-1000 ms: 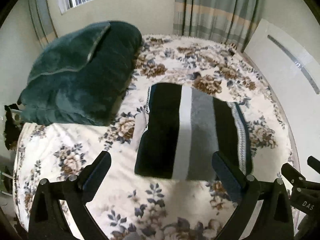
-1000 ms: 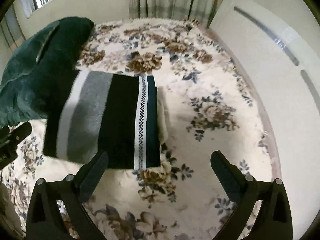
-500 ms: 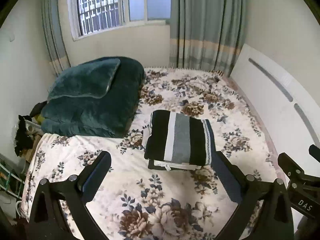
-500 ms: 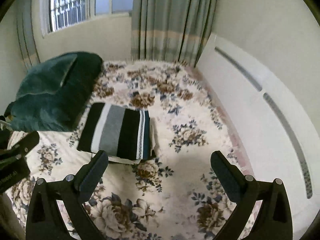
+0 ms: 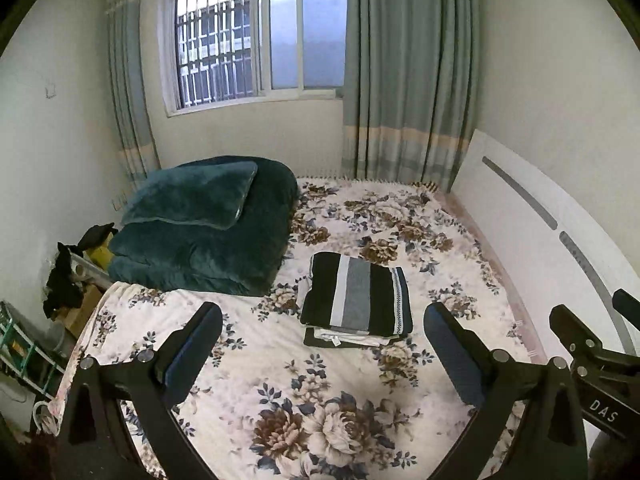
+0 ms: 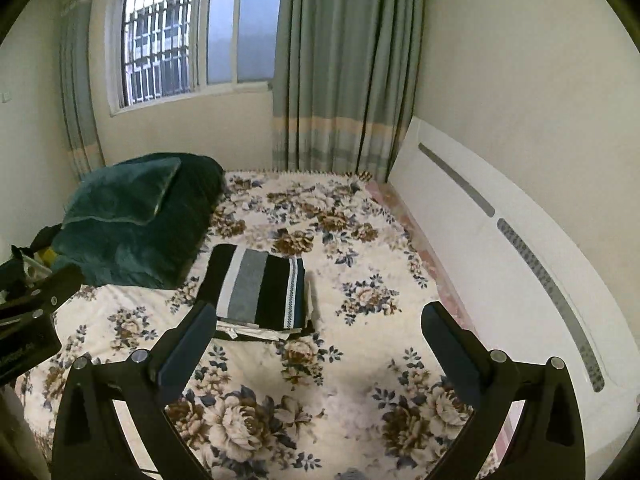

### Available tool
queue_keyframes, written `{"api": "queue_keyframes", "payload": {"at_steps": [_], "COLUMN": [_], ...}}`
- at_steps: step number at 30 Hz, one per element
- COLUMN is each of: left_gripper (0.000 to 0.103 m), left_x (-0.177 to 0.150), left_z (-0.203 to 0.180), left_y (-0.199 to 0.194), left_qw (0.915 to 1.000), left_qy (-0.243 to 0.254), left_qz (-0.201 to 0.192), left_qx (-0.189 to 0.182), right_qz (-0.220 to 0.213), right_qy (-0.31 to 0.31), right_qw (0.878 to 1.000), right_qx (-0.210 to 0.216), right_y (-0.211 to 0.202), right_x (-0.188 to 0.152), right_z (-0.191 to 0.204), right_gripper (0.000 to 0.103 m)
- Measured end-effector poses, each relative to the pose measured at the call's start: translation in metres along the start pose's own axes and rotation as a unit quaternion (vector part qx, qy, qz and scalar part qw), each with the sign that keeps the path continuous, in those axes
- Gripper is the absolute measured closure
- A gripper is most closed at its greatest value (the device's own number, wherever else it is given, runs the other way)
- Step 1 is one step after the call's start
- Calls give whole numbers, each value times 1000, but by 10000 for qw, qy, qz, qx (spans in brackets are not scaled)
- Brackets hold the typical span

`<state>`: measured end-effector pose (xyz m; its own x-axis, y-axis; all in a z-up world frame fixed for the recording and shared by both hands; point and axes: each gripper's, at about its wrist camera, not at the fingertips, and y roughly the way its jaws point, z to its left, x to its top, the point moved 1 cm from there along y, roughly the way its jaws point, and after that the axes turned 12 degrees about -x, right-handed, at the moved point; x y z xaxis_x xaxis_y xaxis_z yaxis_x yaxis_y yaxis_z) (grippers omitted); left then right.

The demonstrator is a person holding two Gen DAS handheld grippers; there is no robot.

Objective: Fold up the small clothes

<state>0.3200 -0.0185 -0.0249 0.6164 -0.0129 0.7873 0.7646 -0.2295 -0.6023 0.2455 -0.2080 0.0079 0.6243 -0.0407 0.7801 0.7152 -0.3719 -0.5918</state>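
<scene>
Nearest, left gripper (image 5: 323, 330) and right gripper (image 6: 316, 330) held high over the flowered bedspread (image 5: 320, 396), jaws wide on both, gripping nothing. Further out, folded striped sweater (image 5: 357, 294) resting on top of a small stack of clothes (image 5: 348, 336) mid-bed, well apart from both grippers and just beside the green blanket (image 5: 200, 236). Likely done; risk only in returning carelessly: could snag the top layer, undo the fold, topple the stack.

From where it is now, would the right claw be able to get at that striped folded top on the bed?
Probably yes. The right claw is open and empty, and only bare floral bedspread lies between it and the striped folded top. It sits back from the pile, so it would have to move forward and left.
</scene>
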Motion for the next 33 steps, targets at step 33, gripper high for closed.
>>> {"api": "queue_keyframes", "payload": {"at_steps": [33], "left_gripper": [0], "left_x": [-24], "left_z": [-16], "left_y": [-60], "left_qw": [9996], "left_qy": [-54], "left_qz": [-241], "left_qx": [119], "right_qz": [-279], "right_qy": [-44], "right_qw": [9993], "right_qx": [244], "right_y": [-79], "right_x": [-21], "right_z": [-30], "right_gripper": [0]}}
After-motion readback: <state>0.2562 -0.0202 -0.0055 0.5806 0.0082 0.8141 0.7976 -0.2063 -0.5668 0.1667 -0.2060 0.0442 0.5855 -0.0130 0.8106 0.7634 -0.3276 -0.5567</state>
